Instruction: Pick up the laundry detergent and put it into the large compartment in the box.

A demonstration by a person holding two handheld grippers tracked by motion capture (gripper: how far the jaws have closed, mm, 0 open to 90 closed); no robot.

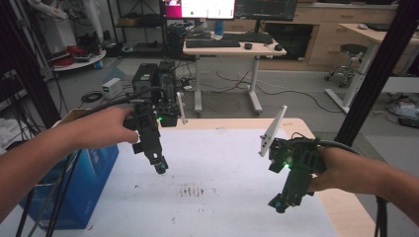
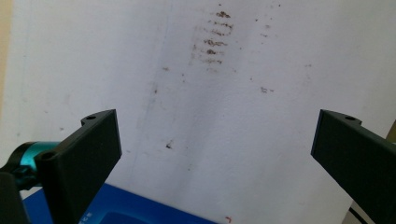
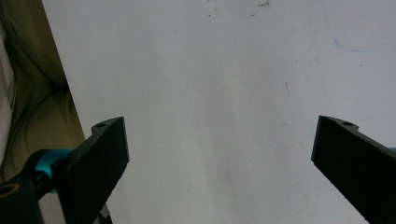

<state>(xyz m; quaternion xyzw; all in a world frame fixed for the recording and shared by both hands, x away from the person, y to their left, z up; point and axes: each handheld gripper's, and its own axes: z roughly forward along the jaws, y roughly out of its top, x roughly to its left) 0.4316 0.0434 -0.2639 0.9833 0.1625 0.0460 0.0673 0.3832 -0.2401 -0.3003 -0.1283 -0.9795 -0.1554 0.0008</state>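
Observation:
My left gripper (image 1: pixel 160 168) hangs over the left half of a white sheet (image 1: pixel 222 207) that covers the table, tilted down toward it. In the left gripper view its jaws stand wide apart, open (image 2: pixel 215 140), with just the bare sheet between them. My right gripper (image 1: pixel 279 203) is held low near the sheet's right edge, pointing down. Its jaws are also wide apart, open (image 3: pixel 219 144), over plain white sheet (image 3: pixel 224 70). A patch of brown stains (image 1: pixel 191 191) marks the sheet between the two grippers; the stains (image 2: pixel 215 39) lie ahead of the left jaws.
A blue box (image 1: pixel 84 182) sits at the table's left edge under my left forearm, its corner (image 2: pixel 121 210) just below the left jaws. Bare wooden tabletop (image 1: pixel 346 207) borders the sheet on the right. Beyond the table are a computer tower (image 1: pixel 153 81), a desk (image 1: pixel 232 47) and a stool (image 1: pixel 348 59).

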